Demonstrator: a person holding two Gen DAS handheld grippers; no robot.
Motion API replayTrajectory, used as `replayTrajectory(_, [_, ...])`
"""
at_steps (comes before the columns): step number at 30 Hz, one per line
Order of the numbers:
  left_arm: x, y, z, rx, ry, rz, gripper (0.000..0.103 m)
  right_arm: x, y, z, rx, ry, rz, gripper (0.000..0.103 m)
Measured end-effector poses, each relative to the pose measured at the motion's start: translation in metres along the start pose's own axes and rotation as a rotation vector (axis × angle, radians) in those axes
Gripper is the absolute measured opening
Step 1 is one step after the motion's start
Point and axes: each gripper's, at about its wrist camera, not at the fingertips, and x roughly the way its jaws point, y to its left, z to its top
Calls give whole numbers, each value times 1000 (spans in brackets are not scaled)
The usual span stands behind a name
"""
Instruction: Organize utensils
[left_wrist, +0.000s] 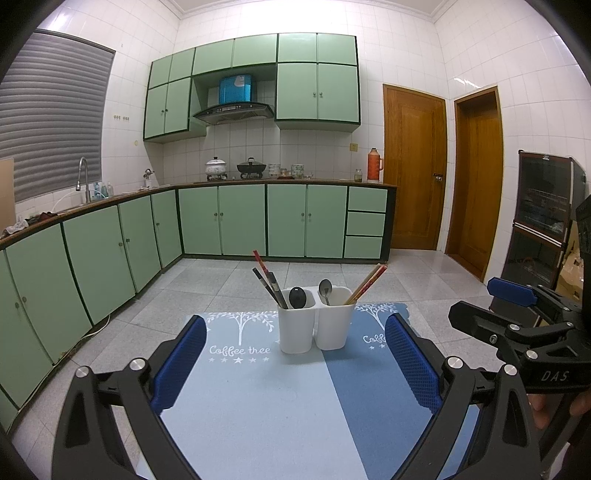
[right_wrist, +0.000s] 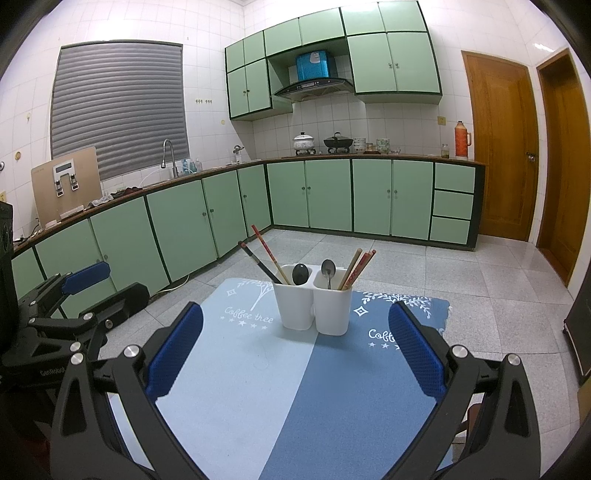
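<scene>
A white two-compartment utensil holder (left_wrist: 313, 325) (right_wrist: 313, 308) stands at the far end of a blue mat (left_wrist: 258, 398) (right_wrist: 280, 387). Its left cup holds dark and red chopsticks (left_wrist: 267, 282) (right_wrist: 264, 258) and a black spoon (left_wrist: 297, 297) (right_wrist: 300, 274). Its right cup holds a metal spoon (left_wrist: 325, 288) (right_wrist: 328, 271) and wooden and red chopsticks (left_wrist: 367, 283) (right_wrist: 356, 269). My left gripper (left_wrist: 295, 365) is open and empty, short of the holder. My right gripper (right_wrist: 295, 354) is open and empty too; it also shows at the right of the left wrist view (left_wrist: 491, 306).
The mat covers a small table over a grey tiled floor (left_wrist: 221, 280). Green cabinets (left_wrist: 258, 221) and a counter with sink and pots run along the far and left walls. Two wooden doors (left_wrist: 413, 166) are at the right, with a dark cabinet (left_wrist: 539, 218) beside them.
</scene>
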Motion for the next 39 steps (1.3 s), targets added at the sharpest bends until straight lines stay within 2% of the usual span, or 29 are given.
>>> replayTrajectory(39, [-2,4,-1,-3,4,-2,95,3,-1,-5,1,5,-3,98])
